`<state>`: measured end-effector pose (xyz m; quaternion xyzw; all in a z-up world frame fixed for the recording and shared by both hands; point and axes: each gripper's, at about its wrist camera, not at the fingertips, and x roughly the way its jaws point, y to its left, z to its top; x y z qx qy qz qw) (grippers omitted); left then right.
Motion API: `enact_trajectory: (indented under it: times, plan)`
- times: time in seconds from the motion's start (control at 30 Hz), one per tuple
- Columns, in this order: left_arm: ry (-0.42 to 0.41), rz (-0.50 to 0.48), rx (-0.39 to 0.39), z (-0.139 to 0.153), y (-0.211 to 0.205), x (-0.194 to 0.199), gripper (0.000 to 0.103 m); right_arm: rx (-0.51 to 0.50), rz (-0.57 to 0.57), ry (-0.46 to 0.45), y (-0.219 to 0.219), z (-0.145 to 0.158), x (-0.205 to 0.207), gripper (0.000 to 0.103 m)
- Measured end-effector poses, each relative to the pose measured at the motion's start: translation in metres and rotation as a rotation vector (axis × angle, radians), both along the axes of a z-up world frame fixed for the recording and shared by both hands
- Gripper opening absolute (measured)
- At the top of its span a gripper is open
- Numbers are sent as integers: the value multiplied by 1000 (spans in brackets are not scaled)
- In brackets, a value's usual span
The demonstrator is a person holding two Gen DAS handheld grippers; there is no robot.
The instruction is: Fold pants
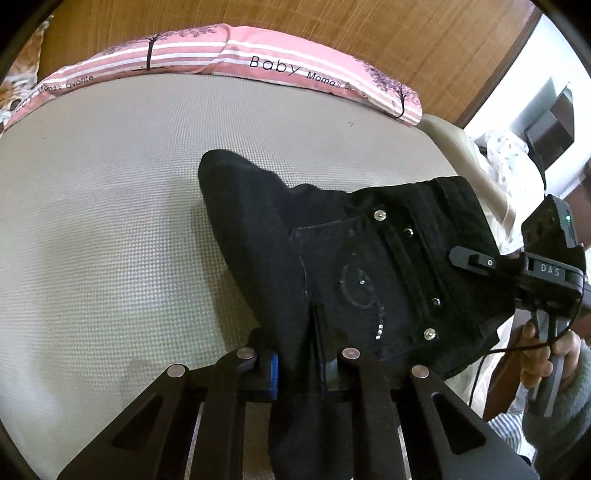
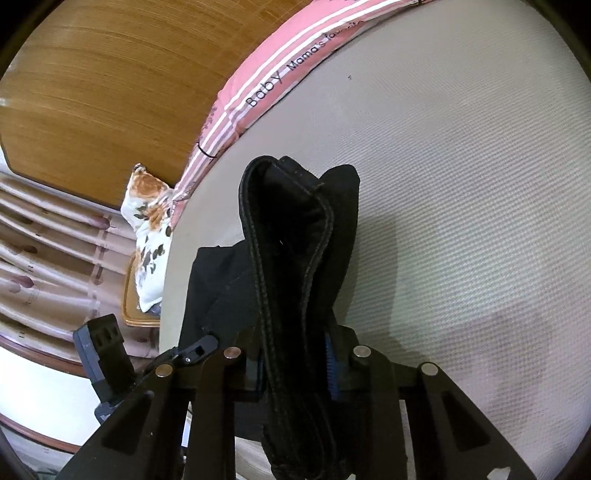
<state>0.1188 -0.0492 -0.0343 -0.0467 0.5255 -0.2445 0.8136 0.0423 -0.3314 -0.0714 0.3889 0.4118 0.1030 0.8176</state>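
Observation:
Black jeans (image 1: 354, 266) with silver rivets and a sparkly back pocket hang stretched between my two grippers above a beige mattress (image 1: 110, 206). My left gripper (image 1: 299, 365) is shut on a fold of the dark fabric. My right gripper (image 2: 295, 365) is shut on the bunched waistband (image 2: 291, 236), which rises between its blue pads. The right gripper's body and the hand that holds it show at the right of the left wrist view (image 1: 546, 280). The left gripper shows at the lower left of the right wrist view (image 2: 110, 354).
A pink striped quilt (image 1: 240, 59) printed "Baby" lies along the far edge of the mattress against a wooden headboard (image 1: 332, 26). A floral pillow (image 2: 151, 236) and curtains (image 2: 44, 258) are beyond the mattress's left side in the right wrist view.

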Motion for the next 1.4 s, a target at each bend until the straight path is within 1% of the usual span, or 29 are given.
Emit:
enact_trajectory:
  times: [0.4, 0.77, 1.1, 1.4]
  plan:
    - [-12, 43, -20, 6, 21, -4, 15, 27, 36, 5, 21, 3, 9, 23]
    - [-52, 95, 0, 22, 43, 5, 15, 64, 92, 1, 45, 6, 40, 23]
    - [-87, 150, 24, 33, 69, 33, 15, 65, 140, -19, 71, 20, 84, 23]
    - [-109, 186, 50, 33, 86, 65, 15, 56, 171, -19, 86, 28, 124, 23]
